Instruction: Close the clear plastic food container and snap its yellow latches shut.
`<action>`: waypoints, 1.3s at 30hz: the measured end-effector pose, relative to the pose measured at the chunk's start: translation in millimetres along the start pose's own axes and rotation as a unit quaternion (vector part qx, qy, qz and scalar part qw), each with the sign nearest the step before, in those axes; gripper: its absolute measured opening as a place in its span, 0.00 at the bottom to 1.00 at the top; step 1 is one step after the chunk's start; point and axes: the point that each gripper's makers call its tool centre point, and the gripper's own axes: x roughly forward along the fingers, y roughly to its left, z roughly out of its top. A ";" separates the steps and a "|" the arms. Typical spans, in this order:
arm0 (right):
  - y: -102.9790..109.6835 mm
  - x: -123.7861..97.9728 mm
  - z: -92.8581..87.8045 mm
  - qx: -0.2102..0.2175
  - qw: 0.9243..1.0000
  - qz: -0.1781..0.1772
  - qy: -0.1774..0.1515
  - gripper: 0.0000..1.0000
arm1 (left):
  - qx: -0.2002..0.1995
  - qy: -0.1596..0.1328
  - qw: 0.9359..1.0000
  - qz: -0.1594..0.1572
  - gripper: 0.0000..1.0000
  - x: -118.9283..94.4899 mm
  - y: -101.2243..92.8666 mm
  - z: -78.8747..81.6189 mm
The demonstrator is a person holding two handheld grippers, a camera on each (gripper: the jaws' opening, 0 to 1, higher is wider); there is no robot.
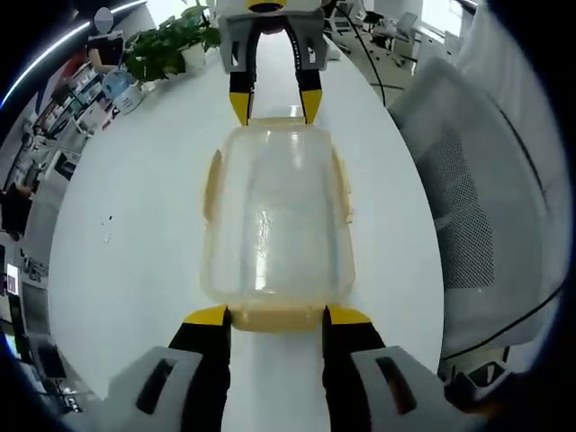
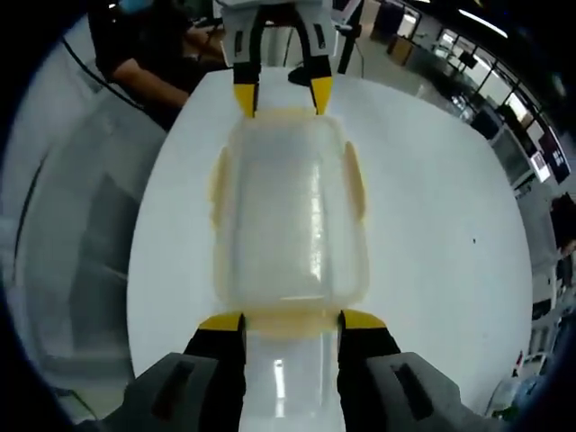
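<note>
The clear plastic container (image 1: 274, 216) lies lengthwise on the white table (image 1: 126, 225) with its lid on. Pale yellow latches run along both long sides (image 1: 213, 184) (image 1: 342, 189) and at each end. My left gripper (image 1: 276, 319) is open, its yellow tips straddling the near end latch (image 1: 274, 319). My right gripper (image 1: 274, 106) faces it at the far end. In the right gripper view the same container (image 2: 288, 216) fills the middle. There my right gripper (image 2: 292, 322) is open around its end latch (image 2: 290, 322), and the left gripper (image 2: 283, 97) stands opposite.
A grey mesh chair (image 1: 468, 207) stands close along one long edge of the table; it is also visible as the chair (image 2: 81, 243). Potted plants (image 1: 166, 45) sit at the table's far end. A person in dark clothes (image 2: 144, 54) sits beyond the other end.
</note>
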 end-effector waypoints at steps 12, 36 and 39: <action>0.1 -11.7 -16.2 0.002 1.000 0.001 -0.001 0.38 | 0.001 0.002 1.000 0.000 0.39 4.4 1.0 19.2; 9.8 -30.1 -59.1 0.005 1.000 0.008 0.006 0.38 | 0.000 -0.004 1.000 -0.007 0.39 22.2 -9.2 61.5; 10.3 -32.5 -65.7 0.006 1.000 0.008 0.007 0.38 | 0.000 -0.005 1.000 -0.008 0.39 24.5 -9.0 67.4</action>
